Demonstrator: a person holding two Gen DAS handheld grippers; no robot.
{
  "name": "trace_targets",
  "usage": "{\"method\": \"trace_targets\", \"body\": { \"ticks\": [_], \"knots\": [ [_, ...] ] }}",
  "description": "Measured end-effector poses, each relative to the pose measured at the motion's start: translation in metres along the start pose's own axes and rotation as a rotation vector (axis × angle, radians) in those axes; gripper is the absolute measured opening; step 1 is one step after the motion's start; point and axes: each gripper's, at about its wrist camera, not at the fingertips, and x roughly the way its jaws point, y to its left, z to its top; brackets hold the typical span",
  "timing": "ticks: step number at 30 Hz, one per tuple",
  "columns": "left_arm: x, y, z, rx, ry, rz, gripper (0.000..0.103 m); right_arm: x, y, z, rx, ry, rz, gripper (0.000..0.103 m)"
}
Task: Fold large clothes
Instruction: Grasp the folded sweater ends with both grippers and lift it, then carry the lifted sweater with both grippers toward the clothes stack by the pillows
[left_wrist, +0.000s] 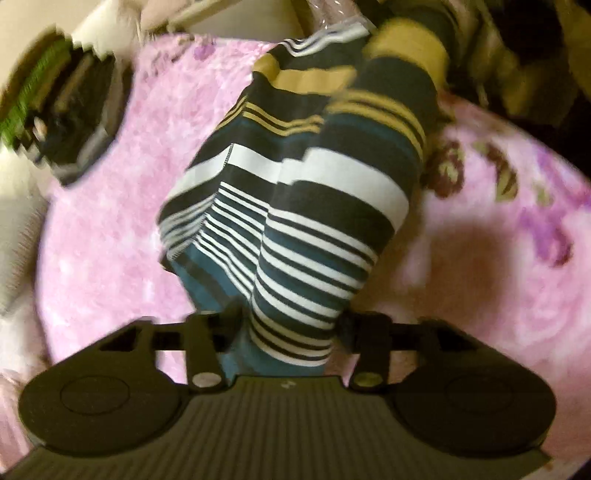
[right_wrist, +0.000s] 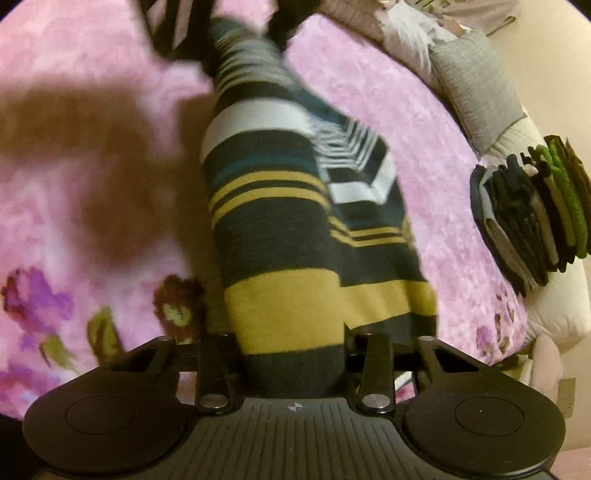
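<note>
**Striped garment stretched between both grippers**

Striped garment (left_wrist: 295, 192) hangs over my pink floral blanket (left_wrist: 110, 221), bunched ends pinched in the jaws of the left gripper (left_wrist: 288, 332) and right gripper (right_wrist: 295, 350). Folded clothes stack (right_wrist: 528, 214) sits aside. I read no labels or writing.

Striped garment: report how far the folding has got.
Done: a stack of folded clothes sits at the edge of the pink blanket. In hand: the striped garment hangs bunched between the left gripper and right gripper, one end in each. Left: laying it flat, folding and stacking it.
</note>
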Motion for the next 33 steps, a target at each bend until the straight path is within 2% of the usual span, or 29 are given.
{"method": "trace_targets", "body": {
  "ticks": [3,6,8,12,19,26,33],
  "knots": [
    [0.006,-0.018,-0.007,0.077,-0.001,0.049,0.060,-0.011,-0.015,0.006,0.016,0.001,0.016,0.032],
    [0.013,-0.023,-0.007,0.090,-0.005,0.074,0.058,-0.018,-0.027,0.009,0.015,0.002,0.035,0.032],
    [0.016,-0.023,-0.004,0.094,-0.001,0.084,0.044,-0.022,-0.030,0.009,0.004,0.006,0.041,0.032],
    [0.004,-0.022,0.004,0.107,0.018,0.059,0.033,-0.031,-0.034,0.008,-0.021,0.021,0.061,0.032],
    [-0.068,-0.010,0.026,0.089,0.042,-0.025,0.030,-0.091,-0.042,0.007,-0.017,0.037,0.156,0.031],
    [-0.138,-0.019,0.039,0.075,-0.005,-0.047,0.029,-0.164,-0.041,0.002,0.039,0.036,0.198,0.030],
    [-0.184,-0.027,0.054,0.005,-0.037,-0.044,0.029,-0.210,-0.053,-0.002,0.001,0.021,0.232,0.030]
  ]
}}
